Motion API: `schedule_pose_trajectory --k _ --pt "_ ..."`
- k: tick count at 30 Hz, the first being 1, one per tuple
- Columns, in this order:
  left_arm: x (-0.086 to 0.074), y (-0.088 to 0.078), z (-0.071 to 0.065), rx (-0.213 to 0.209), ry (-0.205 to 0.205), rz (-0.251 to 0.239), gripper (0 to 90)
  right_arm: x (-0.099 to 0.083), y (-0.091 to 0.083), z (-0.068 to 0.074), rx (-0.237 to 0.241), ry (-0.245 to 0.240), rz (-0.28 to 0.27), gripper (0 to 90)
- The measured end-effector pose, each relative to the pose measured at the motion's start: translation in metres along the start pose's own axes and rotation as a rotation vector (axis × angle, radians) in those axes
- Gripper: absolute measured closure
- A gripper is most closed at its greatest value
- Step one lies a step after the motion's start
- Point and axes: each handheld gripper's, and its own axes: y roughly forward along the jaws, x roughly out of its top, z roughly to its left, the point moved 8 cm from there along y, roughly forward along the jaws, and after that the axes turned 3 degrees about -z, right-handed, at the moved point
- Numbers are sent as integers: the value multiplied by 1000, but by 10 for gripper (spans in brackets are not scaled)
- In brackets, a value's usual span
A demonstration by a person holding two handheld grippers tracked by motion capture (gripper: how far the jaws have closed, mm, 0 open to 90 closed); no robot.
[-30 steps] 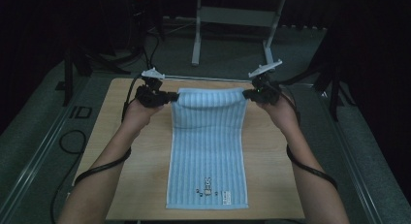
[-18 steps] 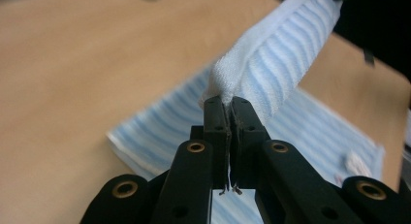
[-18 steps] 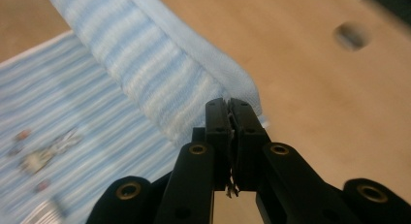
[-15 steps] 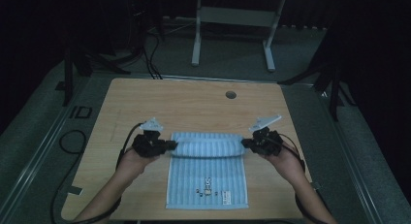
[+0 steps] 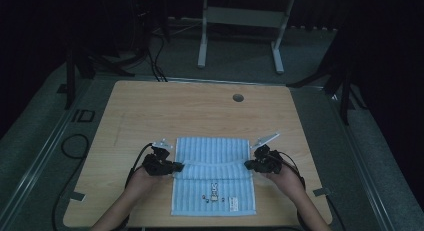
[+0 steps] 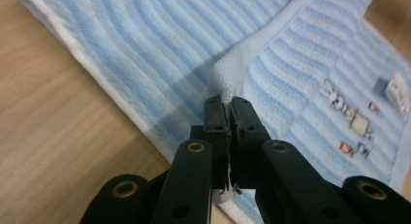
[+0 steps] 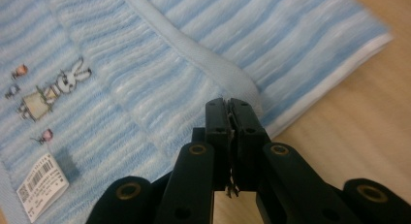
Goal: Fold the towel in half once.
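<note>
Two corners of the towel [image 5: 214, 161] were what I had in hand, one pinched in each gripper. The left gripper [image 5: 174, 166] had its jaws pressed together on the corner of the folded-over layer at the towel's left edge, and in the left gripper view a sliver of white terry [image 6: 228, 86] bunched just ahead of the tips. The right gripper [image 5: 248, 164] was clamped the same way on the matching corner at the right edge [image 7: 242, 90].

That towel lay on the wooden table [image 5: 150, 106], at the near middle, its far half doubled toward me so the hem ran straight between the two grippers. Below the hem the bottom layer stayed bare, with a small rabbit print [image 7: 53, 90] and a paper tag [image 7: 41, 183].

I judged it light, soft and limp, with ribbed pile that gave grip rather than slip, and nothing to break. It would sag between two holds, so the corners, right on the stitched border, were the place to take it. From the dim high view I couldn't be sure whether the jaws caught one layer or also nipped the one beneath.
</note>
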Motion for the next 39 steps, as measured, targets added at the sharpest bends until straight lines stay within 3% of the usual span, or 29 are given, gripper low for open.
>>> schedule_pose_trajectory --k 3,5,6,7,9,10,11,14,17,19,24,27,31,36,39 --pt "10 -22 -11 -13 25 -71 861 9 -20 2 -7 -6 -59 872" --pt "6 -36 -27 -23 63 -77 858 10 -36 12 -6 -14 -105 872" --pt "-1 -41 -38 -42 95 -71 853 7 -45 21 0 -26 -125 872" --pt "-11 -46 -50 -87 121 -41 833 0 -54 34 12 -49 -140 854" --pt "-36 -53 -68 -191 155 12 695 -22 -66 65 140 -71 -142 731" --pt "-46 -56 -73 -208 141 25 638 -34 -69 73 160 -66 -153 705" --pt "-54 -58 -75 -218 123 37 567 -44 -70 76 147 -50 -149 658" --pt "-66 -60 -74 -183 111 45 466 -61 -64 67 108 4 -109 621" --pt "-63 -57 -72 -188 105 35 464 -57 -54 63 131 35 -97 598" --pt "-60 -52 -69 -176 125 38 464 -55 -47 67 150 16 -75 569" --pt "-56 -34 -73 -223 139 74 465 -55 -35 79 182 -11 -37 547" --pt "-55 -22 -69 -161 177 108 465 -57 -31 81 182 -29 -24 546" --pt "-48 -14 -55 -88 171 124 465 -57 -28 79 177 -20 -21 547" --pt "-41 -9 -44 -95 169 136 498 -56 -27 74 167 -10 -22 551" --pt "-49 1 -42 -69 191 192 530 -57 -26 70 161 3 -19 551"
